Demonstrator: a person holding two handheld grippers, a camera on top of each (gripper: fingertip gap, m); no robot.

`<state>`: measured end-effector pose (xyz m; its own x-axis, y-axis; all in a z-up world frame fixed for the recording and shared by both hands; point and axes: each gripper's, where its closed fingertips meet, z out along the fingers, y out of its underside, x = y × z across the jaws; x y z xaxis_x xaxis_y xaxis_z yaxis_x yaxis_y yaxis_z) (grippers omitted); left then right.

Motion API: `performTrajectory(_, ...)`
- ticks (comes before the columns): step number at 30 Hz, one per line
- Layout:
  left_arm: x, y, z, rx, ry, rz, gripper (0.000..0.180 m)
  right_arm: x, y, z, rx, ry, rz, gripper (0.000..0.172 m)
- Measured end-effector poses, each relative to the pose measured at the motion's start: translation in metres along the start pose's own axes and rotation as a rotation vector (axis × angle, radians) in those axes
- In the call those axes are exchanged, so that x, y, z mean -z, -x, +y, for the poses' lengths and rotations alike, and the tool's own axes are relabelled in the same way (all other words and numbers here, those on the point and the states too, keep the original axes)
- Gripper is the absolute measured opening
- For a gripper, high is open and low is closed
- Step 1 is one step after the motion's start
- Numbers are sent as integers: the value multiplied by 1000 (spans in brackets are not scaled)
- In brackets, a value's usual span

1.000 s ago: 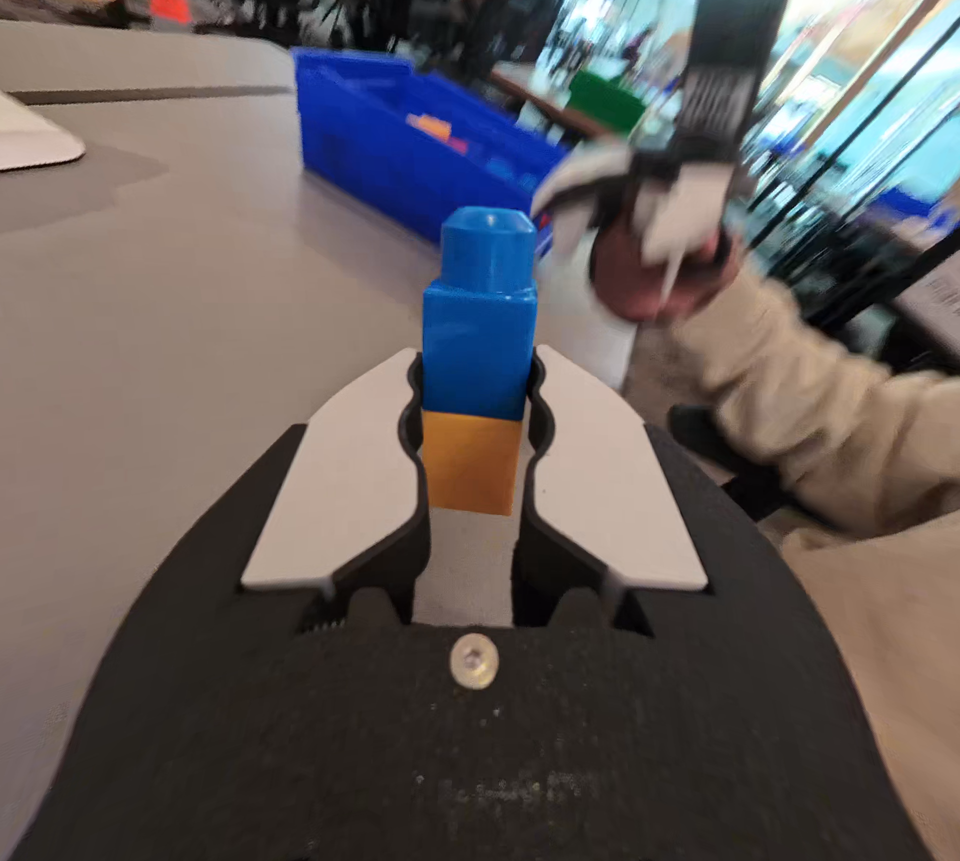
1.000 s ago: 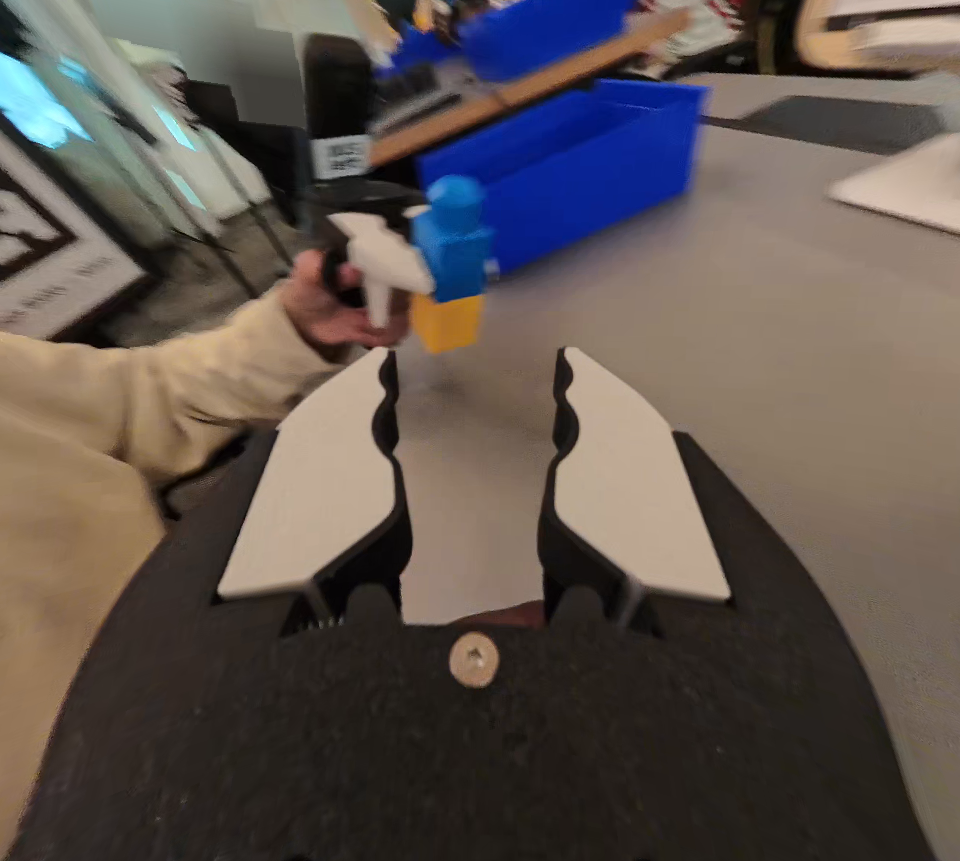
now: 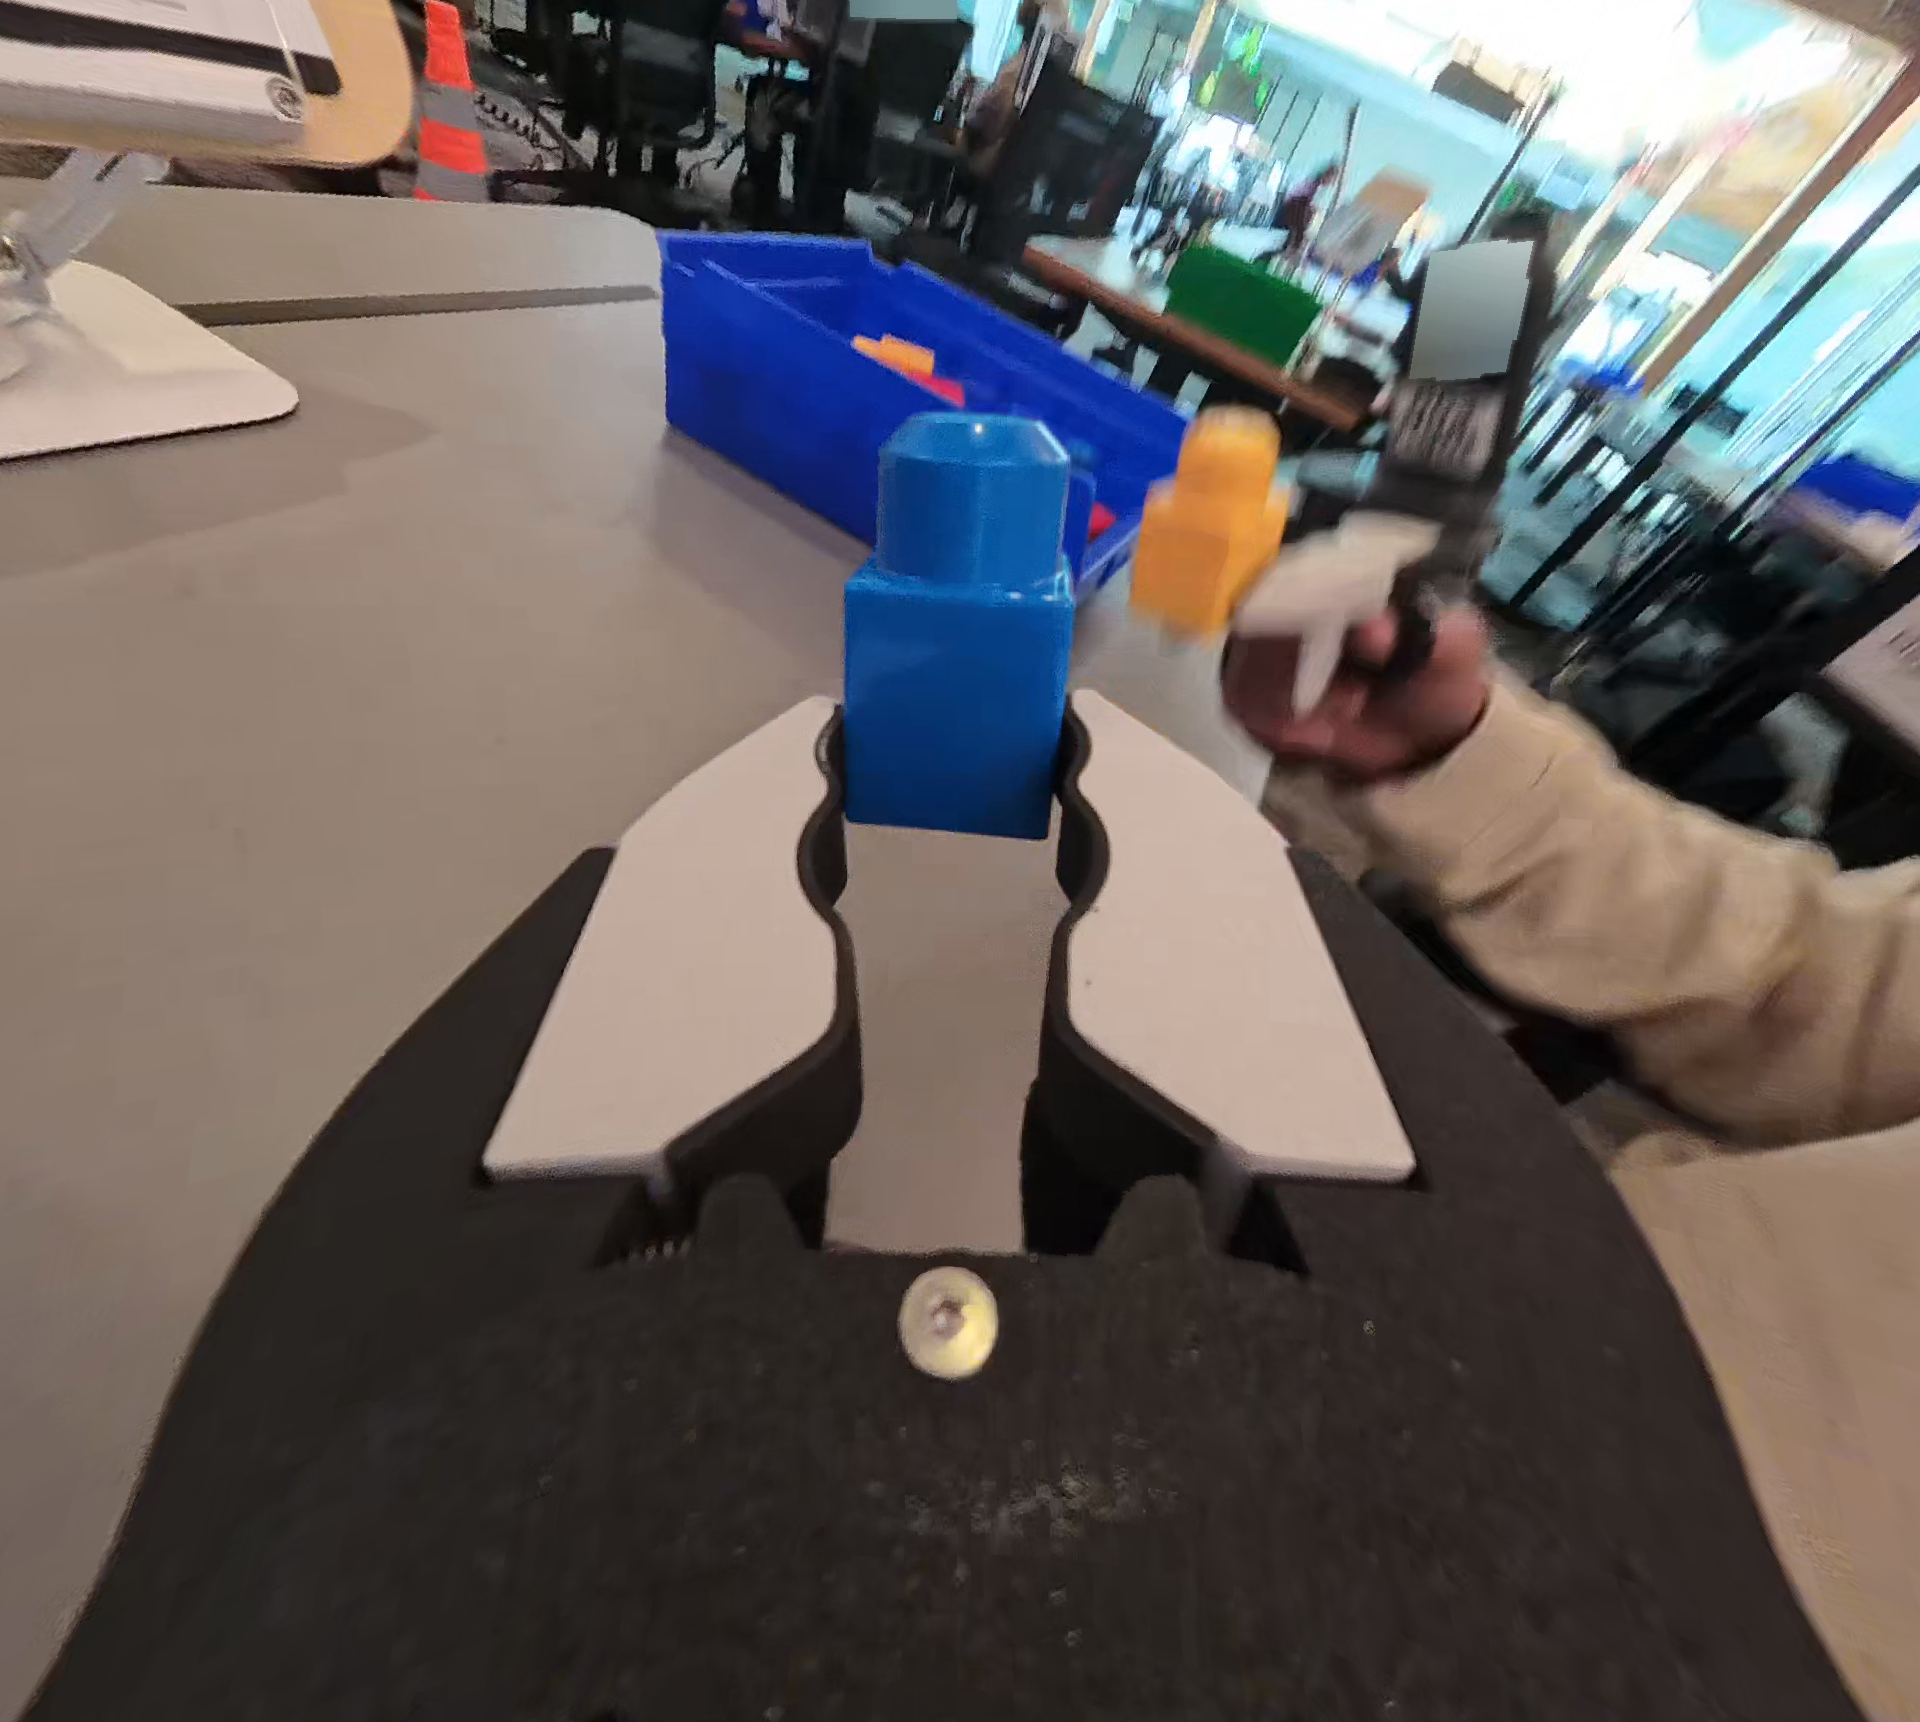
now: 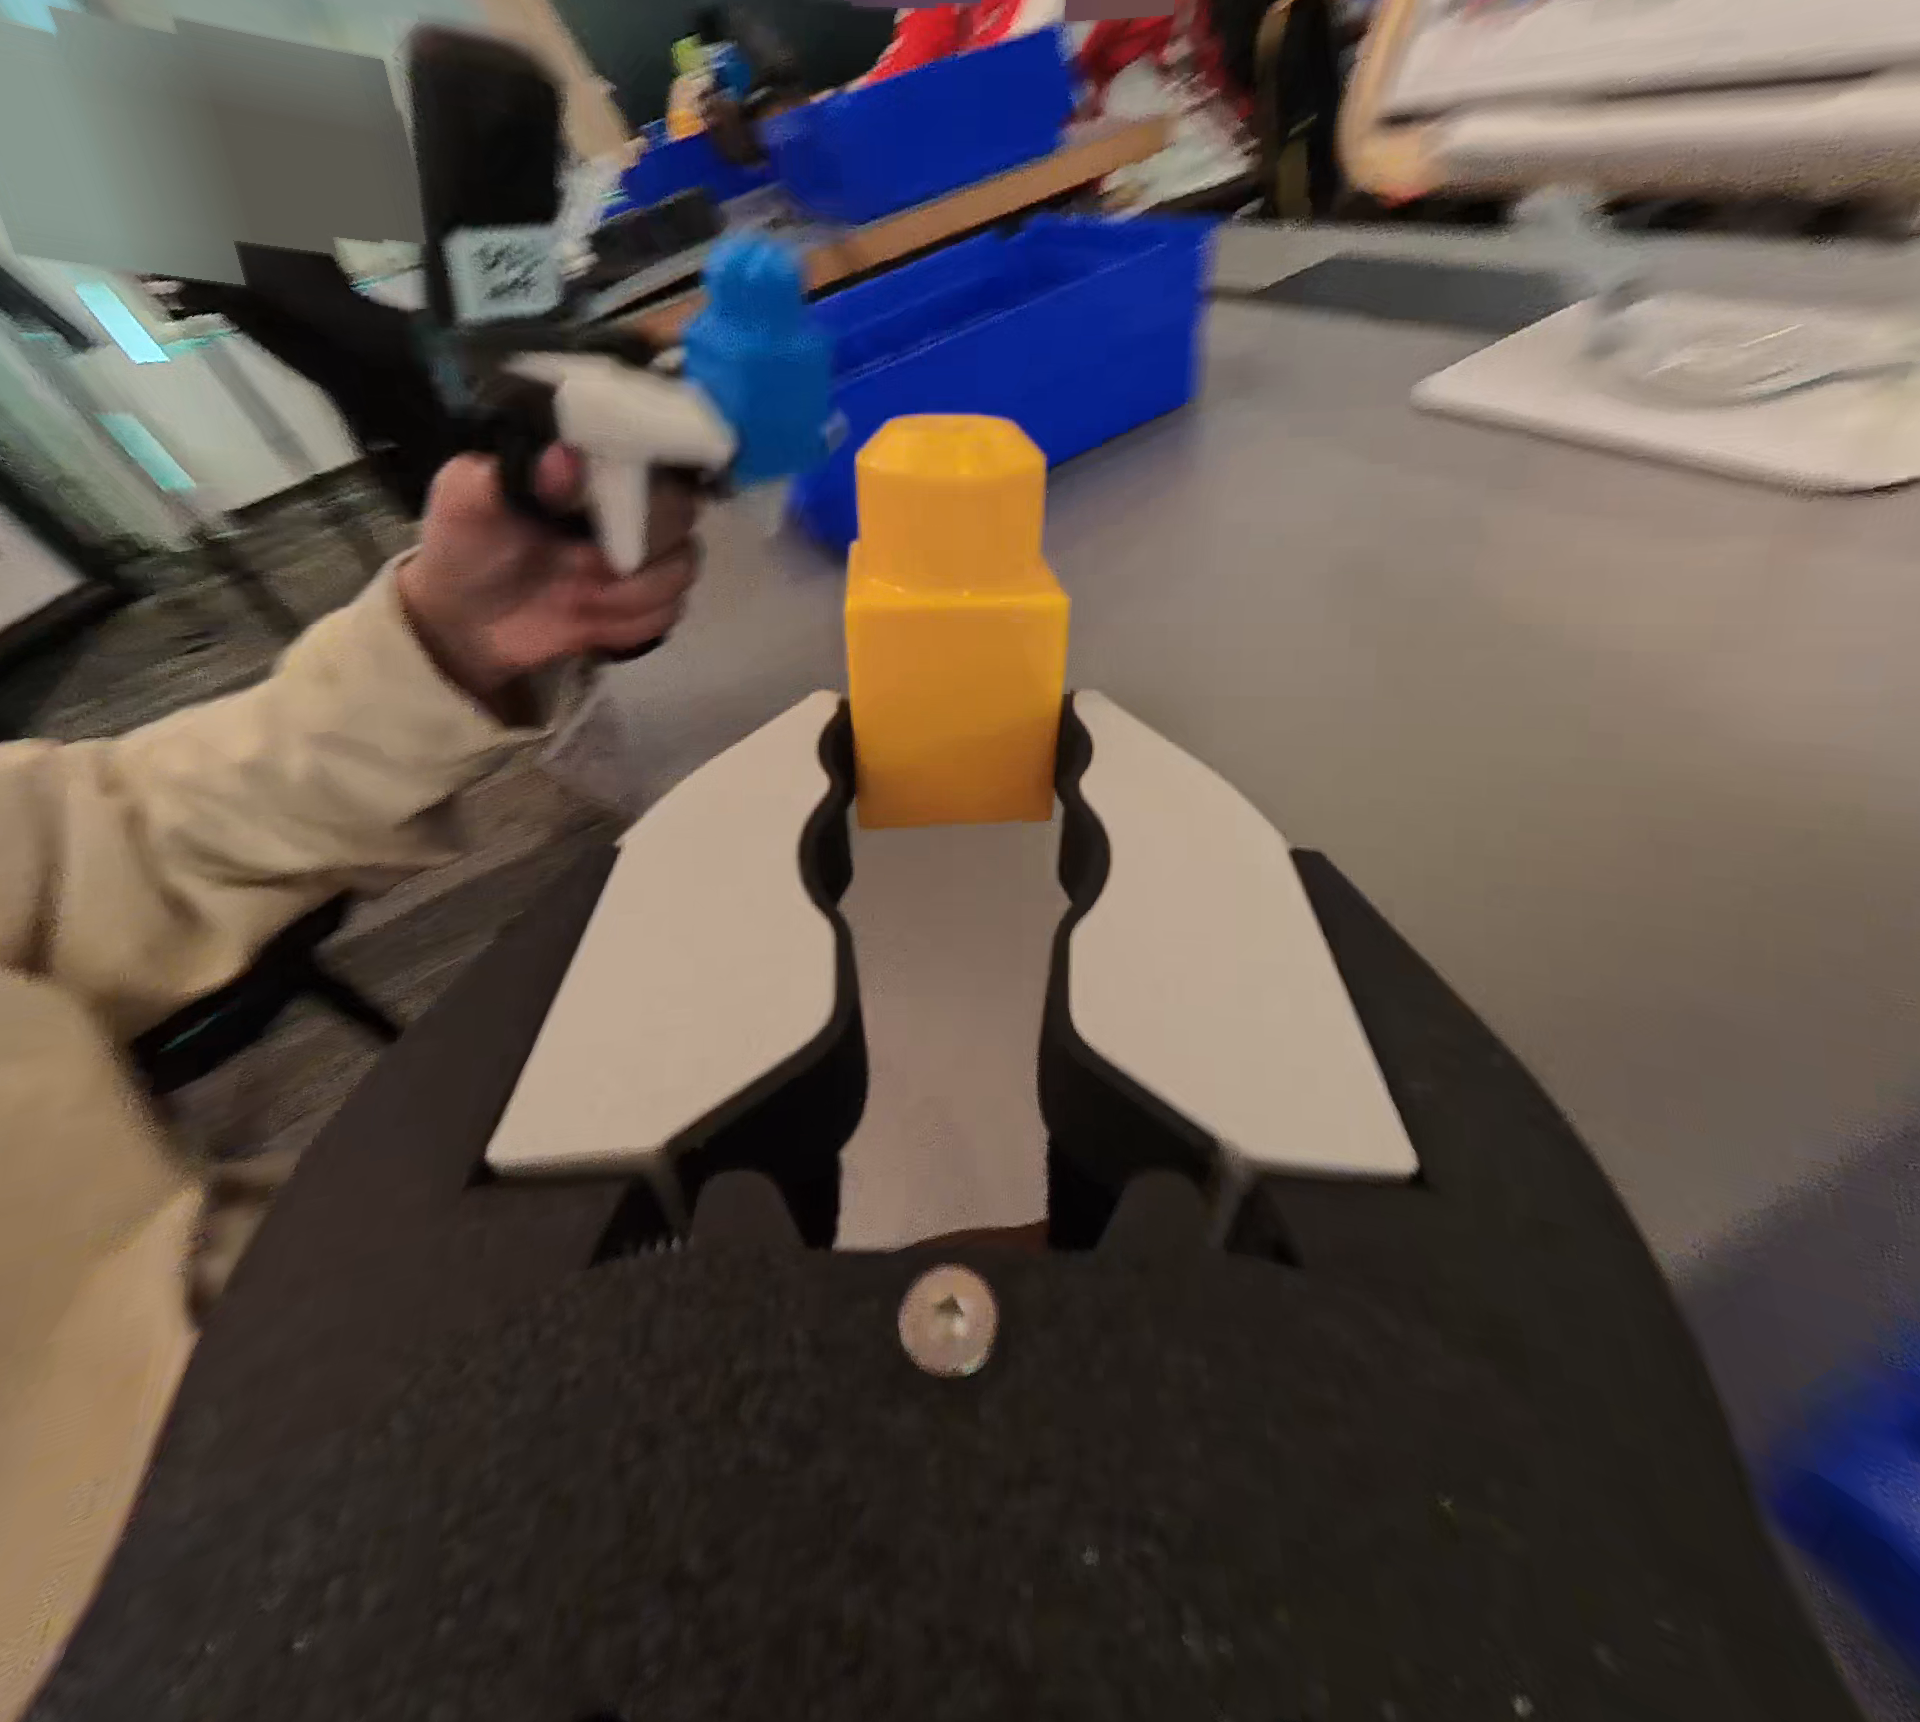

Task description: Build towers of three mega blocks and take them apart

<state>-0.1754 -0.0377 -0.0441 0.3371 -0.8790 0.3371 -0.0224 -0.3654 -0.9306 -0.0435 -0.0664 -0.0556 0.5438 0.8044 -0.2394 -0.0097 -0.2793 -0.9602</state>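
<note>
From my left wrist view, my left gripper [image 3: 951, 768] clamps a blue block [image 3: 956, 633] upright, both pads pressed to its sides, above the grey table [image 3: 416, 633] — no legible marking on it. A blue bin [image 3: 790, 405] sits behind.

From my right wrist view, my right gripper [image 4: 951, 768] pinches an orange block [image 4: 951, 633], unmarked too — the printed tag [image 4: 497, 275] on the far gripper is too blurred to read.

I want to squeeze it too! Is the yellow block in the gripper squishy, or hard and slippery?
Probably hard: the yellow block keeps sharp, square edges in the right gripper. Its shiny faces look smooth, so maybe a bit slippery. It seems light, staying level though held only near its bottom.
</note>
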Motion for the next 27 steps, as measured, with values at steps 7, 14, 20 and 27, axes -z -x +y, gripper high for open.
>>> performTrajectory(7,-21,-28,26,-261,138,-26,37,129,-160,-91,68,-238,532,36)
performTrajectory(14,-30,-40,38,-334,192,-24,37,137,-317,-34,-319,250,751,37)
performTrajectory(20,-30,-36,44,-321,218,-22,37,131,-369,-14,-277,610,918,37)
performTrajectory(27,-33,-35,52,-321,249,-16,37,140,-404,11,-319,954,1103,37)
